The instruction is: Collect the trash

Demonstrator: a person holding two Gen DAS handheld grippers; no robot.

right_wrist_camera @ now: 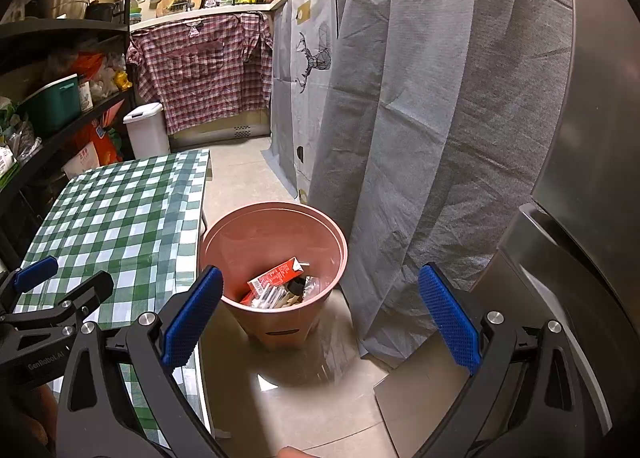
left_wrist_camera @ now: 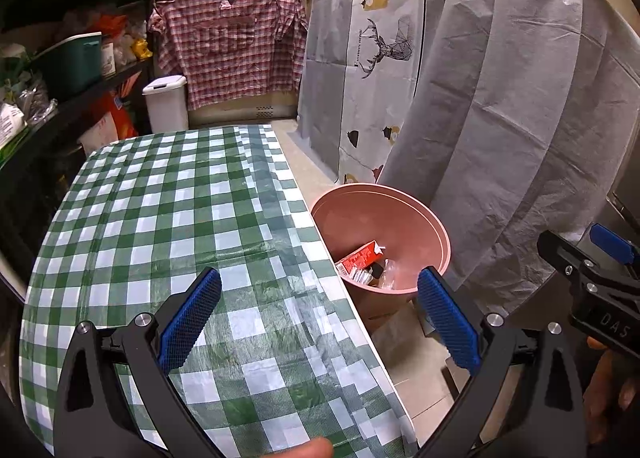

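Note:
A pink bin (left_wrist_camera: 420,218) (right_wrist_camera: 276,226) stands on the floor beside the table's right edge. Inside it lie a red carton (left_wrist_camera: 360,256) (right_wrist_camera: 276,276) and other wrappers. My left gripper (left_wrist_camera: 320,318) is open above the green checked tablecloth (left_wrist_camera: 180,210), nothing between its blue pads. My right gripper (right_wrist_camera: 320,318) is open too, hovering over the floor just in front of the bin, empty. The other gripper shows at the right edge of the left wrist view (left_wrist_camera: 600,278) and at the left edge of the right wrist view (right_wrist_camera: 48,298).
Grey cloth (right_wrist_camera: 420,138) drapes the counter right of the bin. A steel appliance (right_wrist_camera: 592,178) stands at far right. A white lidded bin (left_wrist_camera: 166,102), a hanging plaid shirt (left_wrist_camera: 228,50) and dark shelving (left_wrist_camera: 60,78) lie beyond the table.

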